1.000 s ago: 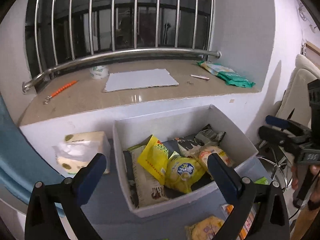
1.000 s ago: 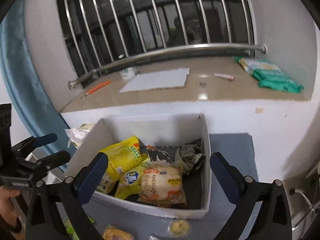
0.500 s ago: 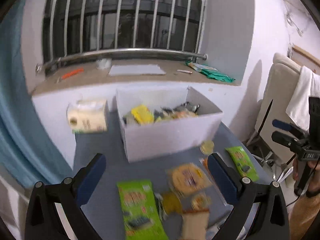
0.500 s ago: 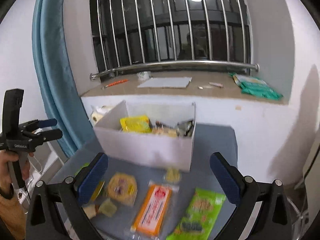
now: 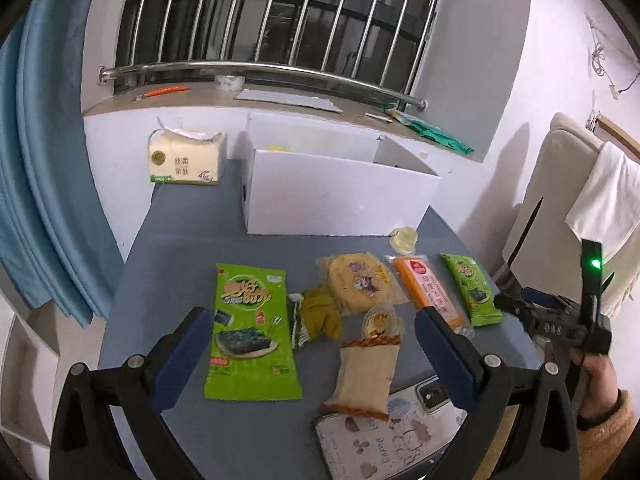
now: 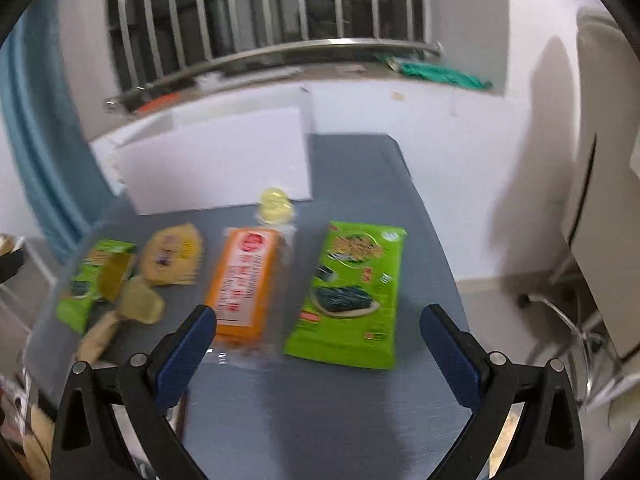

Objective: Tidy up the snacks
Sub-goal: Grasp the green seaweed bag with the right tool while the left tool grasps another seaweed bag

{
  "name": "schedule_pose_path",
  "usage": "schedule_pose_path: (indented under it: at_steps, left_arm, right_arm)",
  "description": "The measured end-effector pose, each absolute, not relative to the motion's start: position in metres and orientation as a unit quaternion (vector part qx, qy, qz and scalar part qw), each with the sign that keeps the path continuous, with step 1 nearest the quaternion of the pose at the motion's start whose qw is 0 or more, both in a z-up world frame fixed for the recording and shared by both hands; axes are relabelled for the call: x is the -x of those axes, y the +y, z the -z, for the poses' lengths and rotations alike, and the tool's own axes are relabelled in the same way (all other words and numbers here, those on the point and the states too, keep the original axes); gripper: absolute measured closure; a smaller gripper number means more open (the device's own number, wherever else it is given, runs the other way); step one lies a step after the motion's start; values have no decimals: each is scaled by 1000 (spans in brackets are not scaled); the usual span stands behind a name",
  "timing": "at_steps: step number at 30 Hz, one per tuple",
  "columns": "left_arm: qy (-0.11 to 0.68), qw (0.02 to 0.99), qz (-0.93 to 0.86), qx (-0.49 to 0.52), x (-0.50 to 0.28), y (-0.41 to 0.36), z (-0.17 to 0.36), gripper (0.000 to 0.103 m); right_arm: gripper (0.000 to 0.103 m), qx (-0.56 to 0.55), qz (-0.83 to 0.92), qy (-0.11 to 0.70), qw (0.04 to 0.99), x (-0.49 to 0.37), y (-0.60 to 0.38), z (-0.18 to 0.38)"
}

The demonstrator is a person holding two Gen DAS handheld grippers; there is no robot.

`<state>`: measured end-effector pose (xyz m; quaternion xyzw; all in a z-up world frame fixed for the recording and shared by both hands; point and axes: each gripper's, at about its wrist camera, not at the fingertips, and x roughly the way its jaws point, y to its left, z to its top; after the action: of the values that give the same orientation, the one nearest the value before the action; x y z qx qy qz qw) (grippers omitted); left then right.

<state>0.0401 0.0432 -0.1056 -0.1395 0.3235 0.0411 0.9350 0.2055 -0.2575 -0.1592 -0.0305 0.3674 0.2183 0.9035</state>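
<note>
Both empty, both spread wide: left gripper and right gripper hovering over the grey surface, nothing clamped.

Snacks loose on the surface, short of the white box at the far end. Right under the left gripper: big green pack just inside the left finger, long axis running away from the gripper toward the box. Dead ahead between the fingers, a beige pack, also lengthwise, with a small round cup touching its far end. Olive wrapper and round pancake a bit further on.

Under the right gripper: second green pack straight ahead, slightly toward the right finger, long axis pointing at the box. Orange bar just off the left finger, same orientation. Probably the right gripper's pick, being nearer those two. Clear jelly cup beyond, touching the box wall.

Writing: Chinese on everything, too small or blurred to read for sure. Seaweed picture on both green packs. Tissue pack beside the box, Chinese print, not legible either.
</note>
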Motion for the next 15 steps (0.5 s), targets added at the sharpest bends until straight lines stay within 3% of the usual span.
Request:
schedule_pose_path:
  at_steps: [12, 14, 15]
  left_arm:
    - [347, 924, -56, 148, -33, 57, 125, 0]
    - [350, 923, -58, 147, -33, 58, 127, 0]
    - [352, 923, -60, 146, -33, 58, 128, 0]
  right_arm:
    - [1, 16, -180, 434, 883, -274, -245, 201]
    - [10, 15, -177, 440, 880, -283, -241, 208]
    - [25, 25, -168, 437, 883, -284, -239, 209]
